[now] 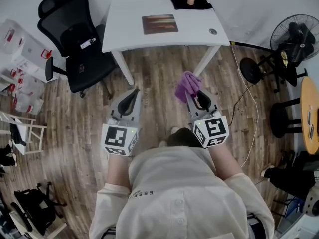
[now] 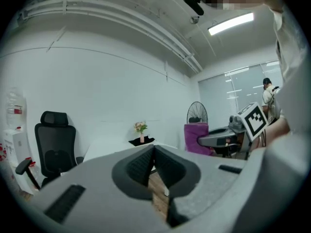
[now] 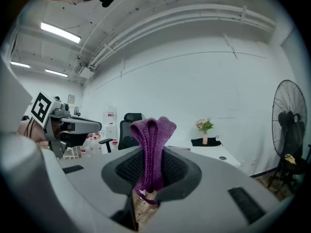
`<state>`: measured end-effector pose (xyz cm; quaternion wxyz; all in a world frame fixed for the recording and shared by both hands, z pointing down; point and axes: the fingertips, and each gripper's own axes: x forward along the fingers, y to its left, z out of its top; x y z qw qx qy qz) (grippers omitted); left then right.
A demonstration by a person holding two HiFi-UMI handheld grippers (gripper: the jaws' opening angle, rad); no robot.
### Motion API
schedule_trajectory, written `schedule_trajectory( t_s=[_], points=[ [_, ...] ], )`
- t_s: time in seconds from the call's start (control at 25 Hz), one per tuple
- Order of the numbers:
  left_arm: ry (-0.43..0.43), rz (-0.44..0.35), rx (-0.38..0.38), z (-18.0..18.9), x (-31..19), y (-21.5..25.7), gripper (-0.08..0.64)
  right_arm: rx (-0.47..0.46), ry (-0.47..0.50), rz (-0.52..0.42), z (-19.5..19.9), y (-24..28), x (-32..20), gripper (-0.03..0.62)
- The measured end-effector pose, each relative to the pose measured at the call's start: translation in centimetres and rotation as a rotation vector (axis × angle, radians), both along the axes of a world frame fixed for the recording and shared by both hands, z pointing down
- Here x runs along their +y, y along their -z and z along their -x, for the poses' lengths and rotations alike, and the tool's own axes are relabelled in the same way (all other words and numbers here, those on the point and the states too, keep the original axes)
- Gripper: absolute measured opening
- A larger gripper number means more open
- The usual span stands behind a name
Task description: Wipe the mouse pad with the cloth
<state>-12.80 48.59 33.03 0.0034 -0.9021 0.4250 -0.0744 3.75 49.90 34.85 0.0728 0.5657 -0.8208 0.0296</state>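
The white surface [image 1: 129, 31] stands well ahead of the person, across a stretch of wooden floor. The brown mouse pad [image 1: 159, 24] lies flat near the middle of it, untouched as far as I can judge. The purple cloth [image 3: 150, 140] is in hand: the right tongs [image 3: 148, 181] are clamped on it, with a folded bunch sticking up beyond the tips. The left tongs [image 2: 154, 152] are pressed together with nothing between them. So the pick-up looks done — the approach and all of the wiping are left.
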Motion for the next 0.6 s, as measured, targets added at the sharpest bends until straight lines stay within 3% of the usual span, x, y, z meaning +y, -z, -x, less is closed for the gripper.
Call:
schedule_trajectory(
  t_s=[0.32,0.6],
  points=[
    [0.042,0.047,0.003,0.5,-4.3,-2.4,0.002,-0.014,-0.018,0.037,-1.4,-2.0,-4.8,0.087],
    [0.106,0.071,-0.018,-0.8,-12.9,-3.6,0.002,-0.011,0.032,0.027,-3.1,-2.4,-14.9,0.088]
  ],
)
